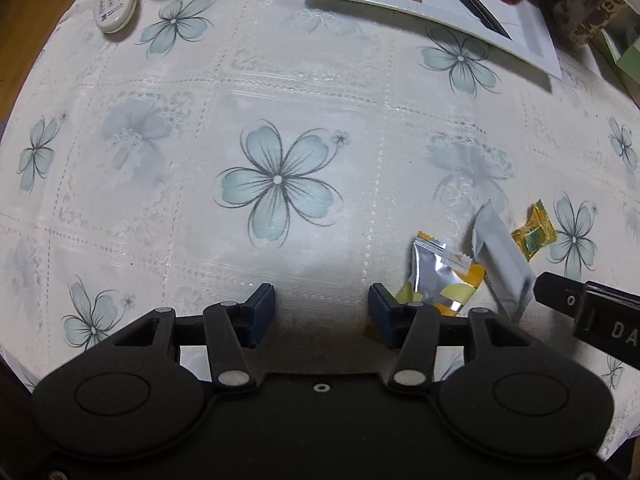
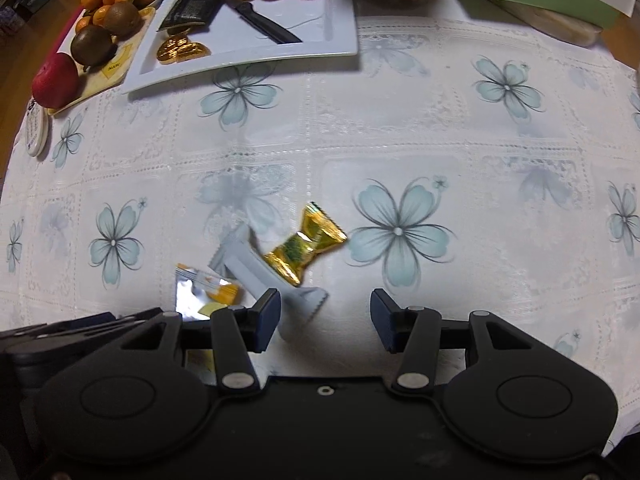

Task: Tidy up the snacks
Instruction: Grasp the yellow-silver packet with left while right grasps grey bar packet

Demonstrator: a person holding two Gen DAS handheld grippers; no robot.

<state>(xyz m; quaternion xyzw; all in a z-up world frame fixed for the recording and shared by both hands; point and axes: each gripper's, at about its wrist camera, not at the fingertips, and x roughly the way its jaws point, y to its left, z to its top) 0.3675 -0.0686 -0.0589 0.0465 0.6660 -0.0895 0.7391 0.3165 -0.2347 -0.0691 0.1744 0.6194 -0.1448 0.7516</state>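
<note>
Three wrapped snacks lie clustered on the floral tablecloth point(image 2: 400, 128): one gold candy point(image 2: 306, 242) resting against one white bar wrapper point(image 2: 266, 276), with one silver-and-yellow packet point(image 2: 202, 290) just beside that wrapper. The right gripper point(image 2: 325, 318) hovers just short of the wrapper, jaws released and holding nothing; the left gripper point(image 1: 322, 316) sits beside the packet, likewise spread and holding nothing. Well beyond the wrapper, one white tray point(image 2: 344, 28) holds one black knife point(image 2: 260, 20) and gold-foil chocolates point(image 2: 180, 50).

The left hand-held gripper point(image 1: 322, 316) hangs open beside a silver-yellow snack packet point(image 1: 440, 276).
</note>
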